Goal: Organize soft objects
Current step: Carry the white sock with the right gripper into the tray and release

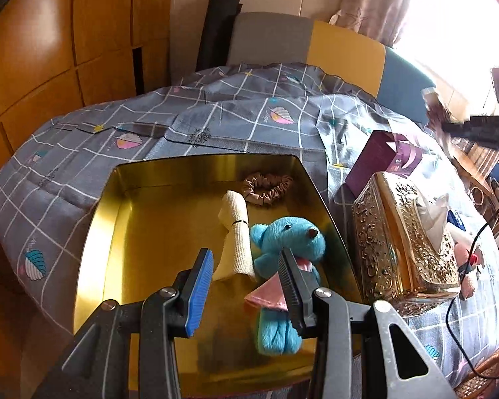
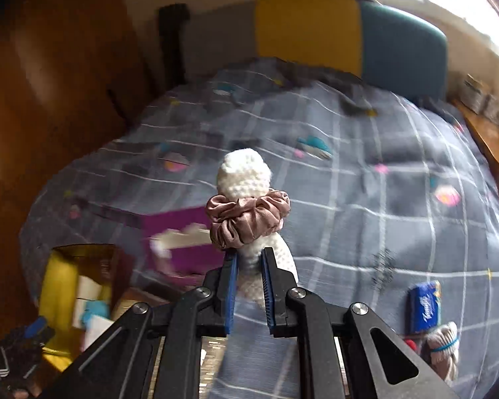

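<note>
White crochet toy upright, long axis vertical, clamped by right hand-held gripper; left hand-held gripper wide, unloaded.

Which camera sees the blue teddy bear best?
The left wrist view. The teddy lies close and sharp in the gold tray, partly behind the open left gripper. In the right wrist view it is only a small blurred blue patch at the lower left.
</note>
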A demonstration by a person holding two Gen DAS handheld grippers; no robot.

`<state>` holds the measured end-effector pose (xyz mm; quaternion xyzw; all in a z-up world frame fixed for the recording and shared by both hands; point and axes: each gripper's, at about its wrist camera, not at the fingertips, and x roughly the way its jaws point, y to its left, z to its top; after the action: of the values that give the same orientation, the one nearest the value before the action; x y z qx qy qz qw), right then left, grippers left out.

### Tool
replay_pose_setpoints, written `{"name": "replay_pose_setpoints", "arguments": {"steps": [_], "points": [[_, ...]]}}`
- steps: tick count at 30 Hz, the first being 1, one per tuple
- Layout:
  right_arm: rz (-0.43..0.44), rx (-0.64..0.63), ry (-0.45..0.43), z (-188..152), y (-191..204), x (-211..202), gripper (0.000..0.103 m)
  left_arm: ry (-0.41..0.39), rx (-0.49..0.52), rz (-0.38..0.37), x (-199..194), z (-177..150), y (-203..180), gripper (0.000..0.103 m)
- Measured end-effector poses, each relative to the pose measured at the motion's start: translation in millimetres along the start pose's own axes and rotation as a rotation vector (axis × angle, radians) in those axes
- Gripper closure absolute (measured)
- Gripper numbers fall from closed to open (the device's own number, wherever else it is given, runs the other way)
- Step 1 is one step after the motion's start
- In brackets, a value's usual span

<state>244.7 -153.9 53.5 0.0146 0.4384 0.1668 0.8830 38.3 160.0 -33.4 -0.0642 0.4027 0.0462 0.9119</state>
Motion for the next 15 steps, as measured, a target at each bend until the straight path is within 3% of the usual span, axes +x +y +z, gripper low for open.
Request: {"name": "replay_pose_setpoints", "arguments": {"steps": [7, 15], "points": [[0.175, -0.208, -0.005, -24, 109, -16, 0.089, -0.026, -0.002, 0.017, -14, -10, 7, 0.063], [0.301, -0.324, 0.123, -86, 197, 3, 0.089, -0.024, -0.045, 0.028, -17, -20, 24, 0.063]]}}
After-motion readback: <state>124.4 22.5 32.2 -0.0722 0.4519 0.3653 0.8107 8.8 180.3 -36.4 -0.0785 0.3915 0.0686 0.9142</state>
